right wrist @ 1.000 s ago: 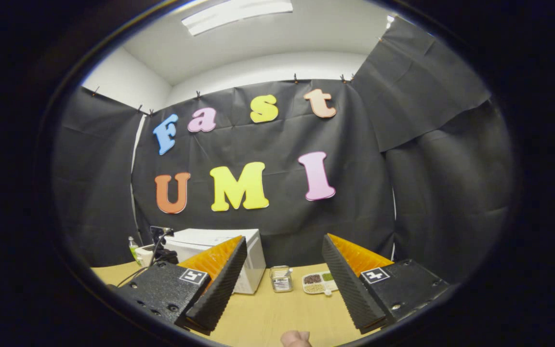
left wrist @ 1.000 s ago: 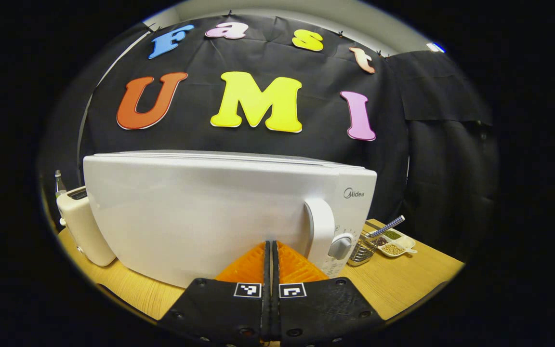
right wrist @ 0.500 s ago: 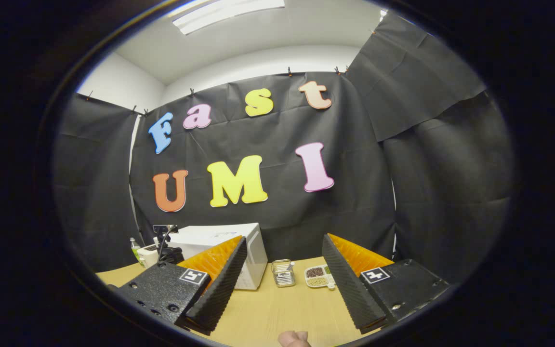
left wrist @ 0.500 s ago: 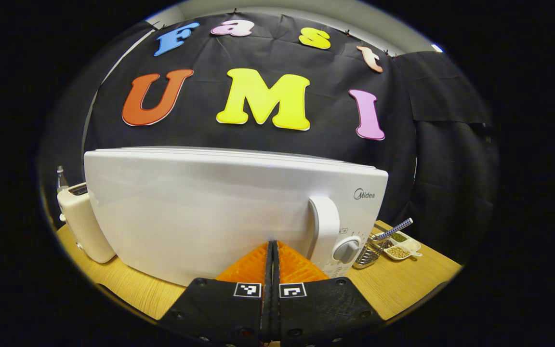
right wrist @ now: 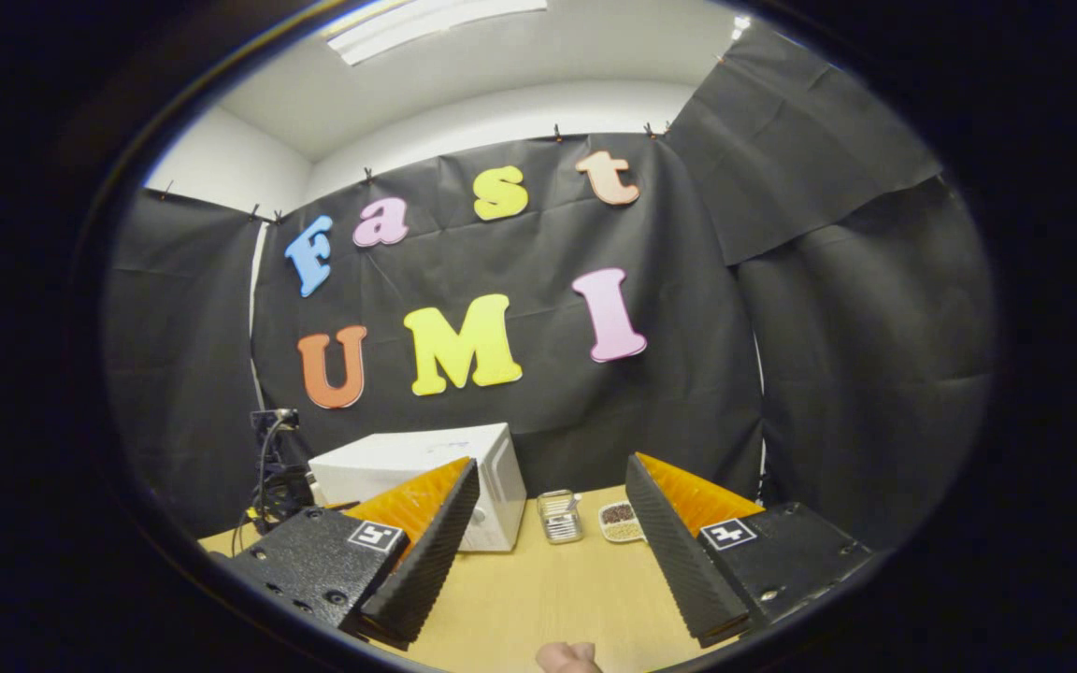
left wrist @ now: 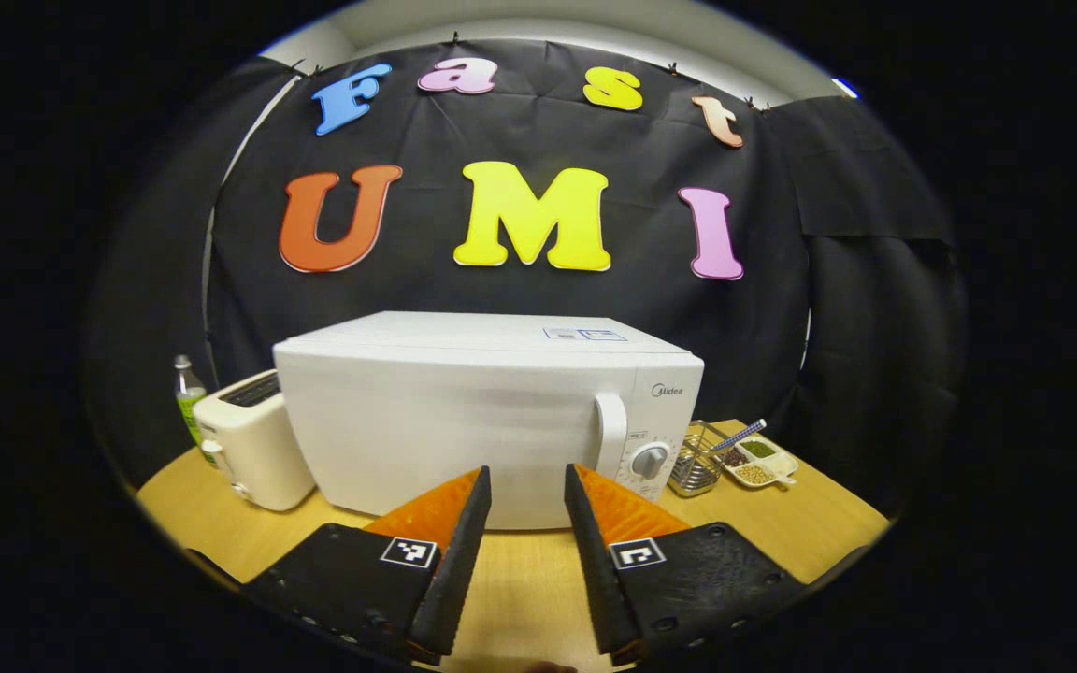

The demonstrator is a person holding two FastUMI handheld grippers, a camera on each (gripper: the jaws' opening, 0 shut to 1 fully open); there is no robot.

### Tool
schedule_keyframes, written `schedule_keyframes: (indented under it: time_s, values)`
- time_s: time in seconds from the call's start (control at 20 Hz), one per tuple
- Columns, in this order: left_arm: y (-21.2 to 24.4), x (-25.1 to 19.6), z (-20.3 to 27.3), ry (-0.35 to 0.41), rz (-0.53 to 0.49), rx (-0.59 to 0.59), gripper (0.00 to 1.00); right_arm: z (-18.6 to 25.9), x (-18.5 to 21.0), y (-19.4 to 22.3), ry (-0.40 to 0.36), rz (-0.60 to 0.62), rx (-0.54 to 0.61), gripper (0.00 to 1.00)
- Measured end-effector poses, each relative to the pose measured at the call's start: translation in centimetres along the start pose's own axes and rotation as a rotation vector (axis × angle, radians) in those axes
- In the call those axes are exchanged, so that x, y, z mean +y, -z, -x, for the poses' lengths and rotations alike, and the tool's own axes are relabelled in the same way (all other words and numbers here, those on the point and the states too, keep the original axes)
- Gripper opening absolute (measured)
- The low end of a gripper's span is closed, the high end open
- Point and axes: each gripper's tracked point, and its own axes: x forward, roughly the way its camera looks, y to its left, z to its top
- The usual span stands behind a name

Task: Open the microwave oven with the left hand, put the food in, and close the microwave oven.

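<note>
From the left gripper view, the white box-shaped microwave oven [left wrist: 487,411] sits mid-frame on the pale wooden table [left wrist: 810,537], door closed, well apart from my tool. The left gripper [left wrist: 527,486] has its ribbed orange-and-black fingers spread with nothing between them. I judge the oven heavy and rigid enough to stay put when the door is pulled, though its glossy painted shell looks slippery. The place to take hold is the white vertical door handle [left wrist: 610,435], right of centre, a smooth curved plastic bar just left of the round grey dial [left wrist: 649,461]. I'd hook or pinch it across its narrow width.

In the right gripper view, the right gripper [right wrist: 552,509] is likewise spread and empty, with the oven at lower left. I can't tell where the food is.

Left of the oven stands a cream toaster [left wrist: 253,439]; to its right, a wire basket [left wrist: 696,467] and a divided white dish of grains [left wrist: 758,460].
</note>
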Motion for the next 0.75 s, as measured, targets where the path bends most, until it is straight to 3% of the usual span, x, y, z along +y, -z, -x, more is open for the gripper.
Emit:
schedule_keyframes:
  time_s: [0.05,0.1,0.15,0.2,0.25,0.3,0.45,0.7,0.75]
  values:
    - [-0.7,0.1,1.8,-0.006,-0.005,-0.005,0.77,0.3,0.4,-0.1,0.000,0.003,0.003,0.91]
    - [-1.3,0.3,3.4,-0.012,-0.008,-0.012,0.74,0.8,0.9,-0.1,0.000,0.005,0.007,0.91]
    - [-2.1,0.8,5.2,-0.029,-0.012,-0.018,0.80,1.2,1.4,-0.3,-0.003,0.006,0.009,0.91]
    - [-2.7,1.2,7.0,-0.050,-0.020,-0.017,0.96,1.7,2.0,-0.5,-0.008,0.004,0.010,0.91]
    - [-3.4,1.7,8.9,-0.067,-0.028,-0.019,0.88,2.2,2.6,-0.6,-0.014,0.001,0.010,1.00]
    - [-4.5,1.6,10.7,-0.065,-0.034,-0.039,0.98,2.8,3.1,-0.9,-0.021,0.000,0.010,1.00]
    - [-7.7,1.7,16.0,-0.052,-0.013,-0.108,0.96,4.6,4.3,-2.0,-0.023,0.011,-0.006,1.00]
    - [-12.3,3.8,24.1,-0.129,-0.024,-0.207,0.96,7.5,6.0,-4.0,-0.017,0.059,-0.045,1.00]
    - [-12.9,3.9,25.6,-0.140,-0.021,-0.224,0.96,8.0,6.6,-4.3,-0.022,0.069,-0.054,0.91]
